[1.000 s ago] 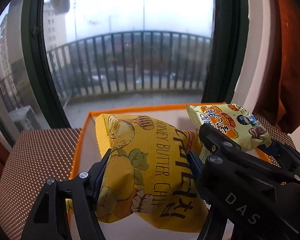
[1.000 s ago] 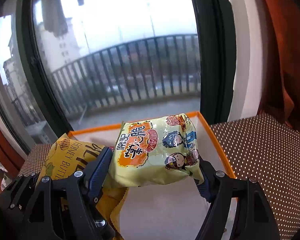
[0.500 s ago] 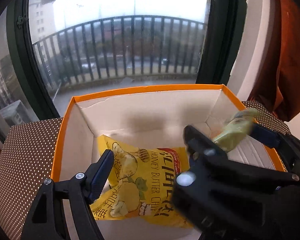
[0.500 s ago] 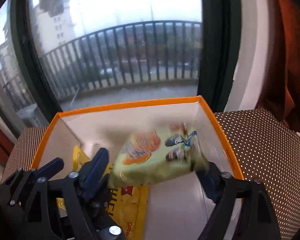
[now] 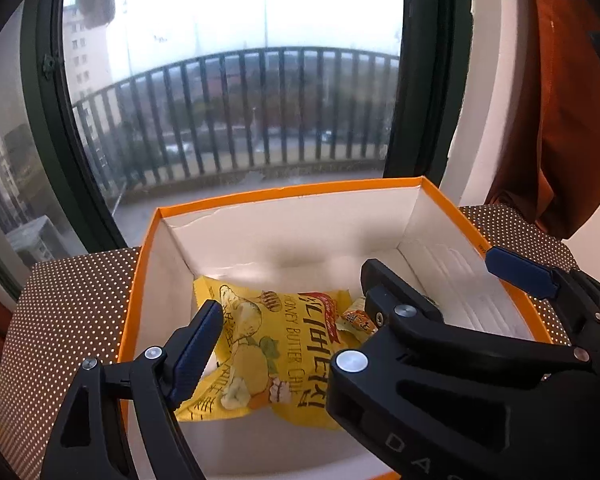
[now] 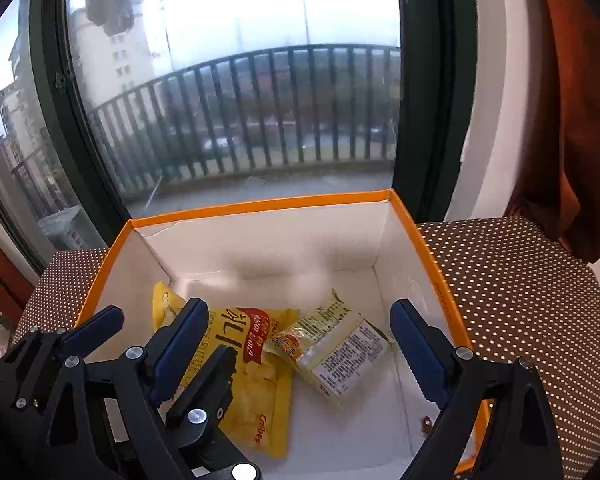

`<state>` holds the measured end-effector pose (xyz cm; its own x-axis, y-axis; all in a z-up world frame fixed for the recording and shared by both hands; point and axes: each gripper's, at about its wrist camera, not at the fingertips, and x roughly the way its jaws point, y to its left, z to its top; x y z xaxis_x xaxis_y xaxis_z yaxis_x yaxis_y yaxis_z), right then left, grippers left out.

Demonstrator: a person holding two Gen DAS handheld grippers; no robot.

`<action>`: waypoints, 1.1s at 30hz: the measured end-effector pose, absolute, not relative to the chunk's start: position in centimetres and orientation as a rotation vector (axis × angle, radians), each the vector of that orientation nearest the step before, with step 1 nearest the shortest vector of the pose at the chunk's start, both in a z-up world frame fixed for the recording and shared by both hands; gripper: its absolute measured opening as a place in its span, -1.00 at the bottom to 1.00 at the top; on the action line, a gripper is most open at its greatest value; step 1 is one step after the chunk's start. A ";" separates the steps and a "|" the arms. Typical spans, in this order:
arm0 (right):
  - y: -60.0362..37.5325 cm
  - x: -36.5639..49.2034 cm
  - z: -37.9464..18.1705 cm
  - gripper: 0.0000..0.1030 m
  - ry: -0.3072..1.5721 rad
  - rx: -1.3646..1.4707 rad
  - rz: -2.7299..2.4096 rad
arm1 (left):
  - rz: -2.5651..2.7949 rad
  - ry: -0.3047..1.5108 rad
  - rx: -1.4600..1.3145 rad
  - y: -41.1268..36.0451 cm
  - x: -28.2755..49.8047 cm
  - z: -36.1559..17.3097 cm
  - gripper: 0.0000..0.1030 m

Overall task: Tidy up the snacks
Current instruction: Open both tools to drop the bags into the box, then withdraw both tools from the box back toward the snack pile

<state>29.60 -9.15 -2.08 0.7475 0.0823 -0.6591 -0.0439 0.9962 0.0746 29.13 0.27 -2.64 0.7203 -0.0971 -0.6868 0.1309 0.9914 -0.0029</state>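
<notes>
The yellow chip bag (image 6: 256,364) reads "HONEY BUTTER CHIP" with Korean lettering and a red badge; "Calbee" runs along its near edge. It lies flat on the floor of the orange-rimmed box (image 6: 260,205), left of centre. The pale green snack packet (image 6: 336,350) lies beside it, back panel up, its fine print and barcode too small to read, one corner overlapping the yellow bag. The left tongs (image 5: 292,300) hover above the yellow bag, jaws opening, gripping nothing. The right tongs (image 6: 296,338) hover over the green packet, jaws opening and clear of it. The box sits on a brown dotted worktop (image 6: 516,292).
</notes>
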 end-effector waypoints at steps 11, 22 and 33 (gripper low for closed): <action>-9.5 25.5 0.1 0.83 0.654 0.070 0.065 | -0.112 0.669 0.077 0.5 25.2 -0.5 0.67; -9.8 19.0 2.7 0.83 0.555 0.075 0.088 | -0.095 0.560 0.082 0.5 18.3 2.5 0.79; -10.2 11.5 3.5 0.83 0.473 0.077 0.080 | -0.086 0.491 0.093 -0.8 10.5 3.3 0.79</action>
<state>11.53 -10.23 3.52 0.8869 0.0953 -0.4520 -0.0593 0.9939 0.0931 10.53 -0.76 3.31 0.8785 -0.0599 -0.4740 0.1045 0.9922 0.0684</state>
